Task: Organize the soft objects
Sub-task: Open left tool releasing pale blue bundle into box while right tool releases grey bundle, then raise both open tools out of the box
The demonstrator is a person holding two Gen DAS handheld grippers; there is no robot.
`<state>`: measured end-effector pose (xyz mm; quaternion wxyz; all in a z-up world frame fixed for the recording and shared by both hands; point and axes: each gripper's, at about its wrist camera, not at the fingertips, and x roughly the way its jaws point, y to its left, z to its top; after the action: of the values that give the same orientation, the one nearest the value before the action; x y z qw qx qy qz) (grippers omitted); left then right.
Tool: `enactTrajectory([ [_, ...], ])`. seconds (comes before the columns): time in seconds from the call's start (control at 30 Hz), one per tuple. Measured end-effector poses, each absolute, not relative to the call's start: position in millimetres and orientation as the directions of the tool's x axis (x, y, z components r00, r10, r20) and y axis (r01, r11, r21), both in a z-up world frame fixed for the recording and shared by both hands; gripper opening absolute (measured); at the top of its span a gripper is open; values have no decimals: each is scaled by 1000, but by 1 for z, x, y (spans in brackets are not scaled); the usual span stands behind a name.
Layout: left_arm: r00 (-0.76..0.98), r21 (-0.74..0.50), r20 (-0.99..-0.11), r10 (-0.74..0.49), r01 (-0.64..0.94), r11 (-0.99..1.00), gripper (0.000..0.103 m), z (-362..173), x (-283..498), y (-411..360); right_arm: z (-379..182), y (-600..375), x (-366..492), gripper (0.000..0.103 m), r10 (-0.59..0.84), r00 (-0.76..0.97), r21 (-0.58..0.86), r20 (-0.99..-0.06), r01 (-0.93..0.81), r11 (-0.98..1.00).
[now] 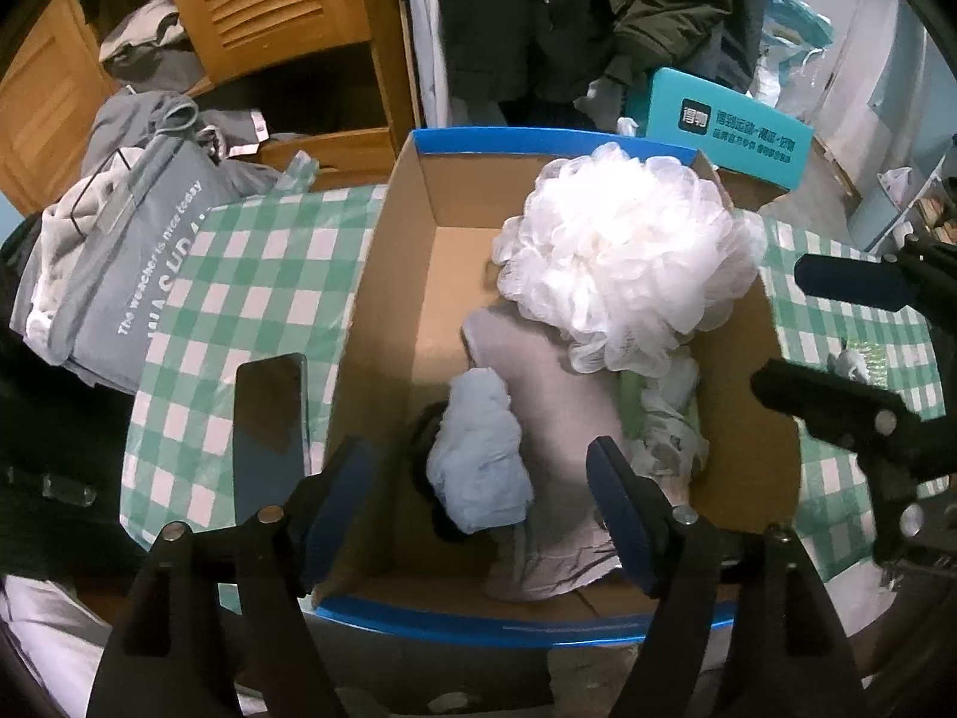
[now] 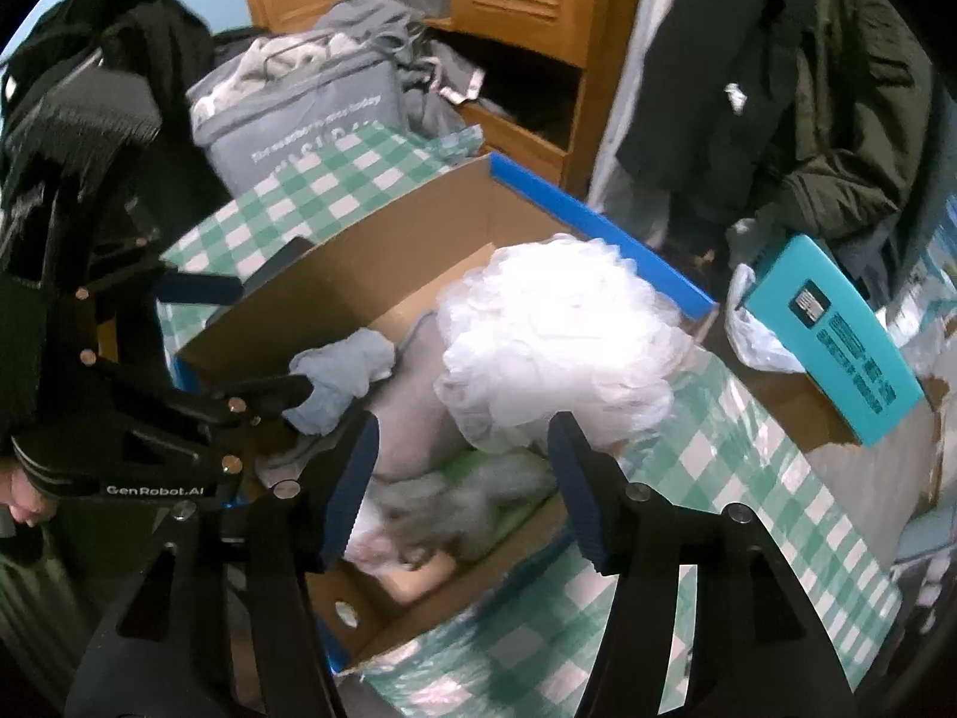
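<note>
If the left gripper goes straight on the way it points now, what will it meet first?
Probably the pale blue cloth lying in the cardboard box: it sits right between the open fingers of the left gripper. Depth is uncertain; the grey-pink cloth lies just beside it.

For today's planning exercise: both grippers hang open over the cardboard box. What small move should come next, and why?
Probably lift both grippers clear of the box. The left gripper and right gripper stand open with nothing gripped, and the white bath pouf, blue cloth and grey cloth already lie inside.
</note>
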<state>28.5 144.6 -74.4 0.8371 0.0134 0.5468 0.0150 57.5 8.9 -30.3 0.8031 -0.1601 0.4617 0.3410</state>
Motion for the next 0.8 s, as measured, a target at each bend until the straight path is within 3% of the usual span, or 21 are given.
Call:
enactTrajectory([
  [0.8, 441, 44, -897, -16, 126, 991, 79, -55, 31, 83, -15, -71, 60, 60, 363, 392, 102, -845, -547, 831],
])
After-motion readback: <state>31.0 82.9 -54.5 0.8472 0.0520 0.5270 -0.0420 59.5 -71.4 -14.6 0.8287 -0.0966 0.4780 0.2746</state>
